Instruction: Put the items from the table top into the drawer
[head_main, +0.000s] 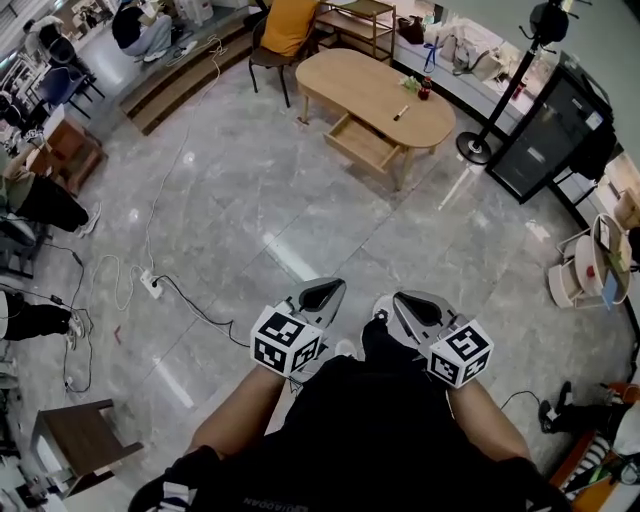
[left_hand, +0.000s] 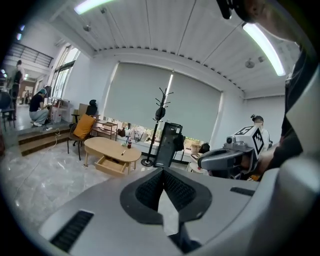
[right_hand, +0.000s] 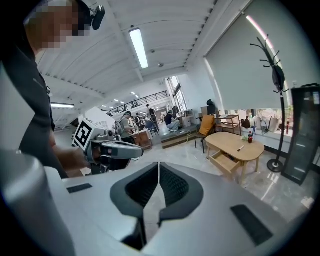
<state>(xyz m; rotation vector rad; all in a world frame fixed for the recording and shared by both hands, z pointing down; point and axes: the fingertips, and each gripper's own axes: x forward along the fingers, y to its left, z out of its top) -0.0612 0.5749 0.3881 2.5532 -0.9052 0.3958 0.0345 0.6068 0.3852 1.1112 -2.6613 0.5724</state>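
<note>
- Fingers (left_hand: 148, 189) of left gripper (left_hand: 162, 171): pressed together, nothing between them.
- Fingers (right_hand: 173, 187) of right gripper (right_hand: 159, 166): also closed and empty.
- Oval light-wood table (head_main: 350, 78): well apart from both grippers; its wooden drawer (head_main: 362, 143) stands open.
- On the tabletop: slim dark marker pen (head_main: 401, 112), small red bottle (head_main: 425, 92).
- Advice: approach the table first, spread the jaws before reaching, and grip the pen across its barrel.

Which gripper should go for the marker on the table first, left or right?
Right, marginally. Both the right gripper and left gripper are shut, empty and far from the table; the marker lies toward the table's right end, more in line with the right one.
</note>
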